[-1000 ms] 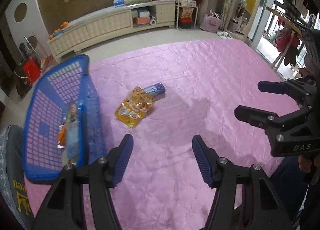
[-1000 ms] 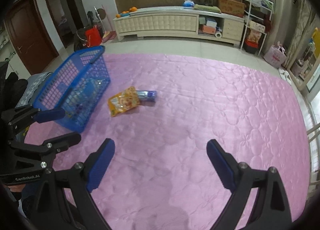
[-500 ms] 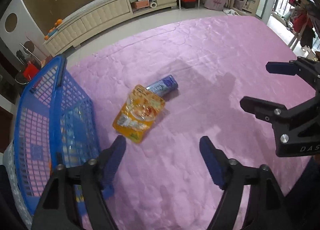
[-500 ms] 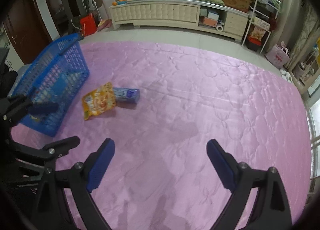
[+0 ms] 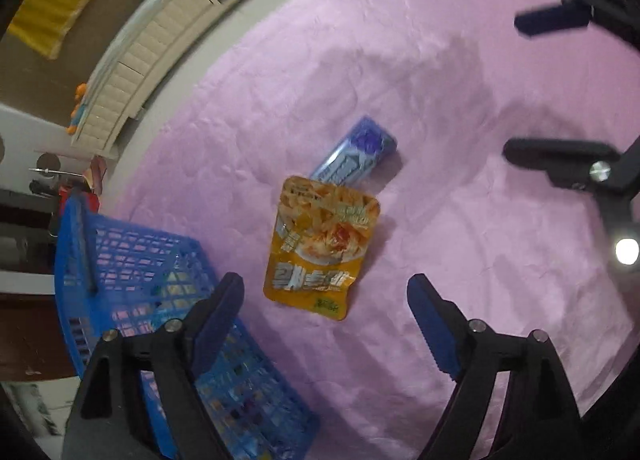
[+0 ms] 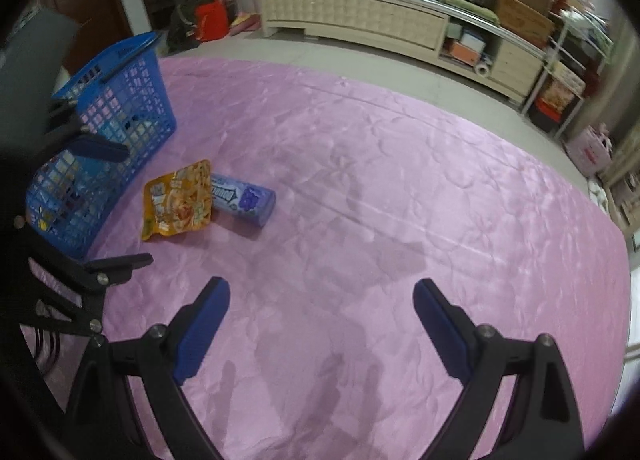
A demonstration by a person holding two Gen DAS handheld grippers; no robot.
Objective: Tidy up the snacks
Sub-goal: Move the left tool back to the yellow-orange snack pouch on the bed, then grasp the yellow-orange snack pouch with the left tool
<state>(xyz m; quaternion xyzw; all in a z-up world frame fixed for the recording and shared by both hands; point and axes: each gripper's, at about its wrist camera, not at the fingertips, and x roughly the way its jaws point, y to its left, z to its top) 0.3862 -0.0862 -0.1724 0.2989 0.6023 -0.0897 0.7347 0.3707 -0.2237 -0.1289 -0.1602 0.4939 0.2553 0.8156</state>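
With the left tongs [image 5: 324, 314] just widened and empty above the orange snack pouch [image 5: 320, 246] beside the blue basket [image 5: 132, 260], and the right tongs [image 6: 322, 312] also apart and empty, lower straight and pinch the pouch's near edge.

An orange snack pouch [image 5: 322, 248] printed with a noodle picture is lying flat on the pink quilt [image 5: 420, 72], its top edge overlapping one end of a purple snack tube [image 5: 356, 154] lying on its side. A blue plastic basket [image 6: 120, 100] is standing just beside them, already holding a few packets.
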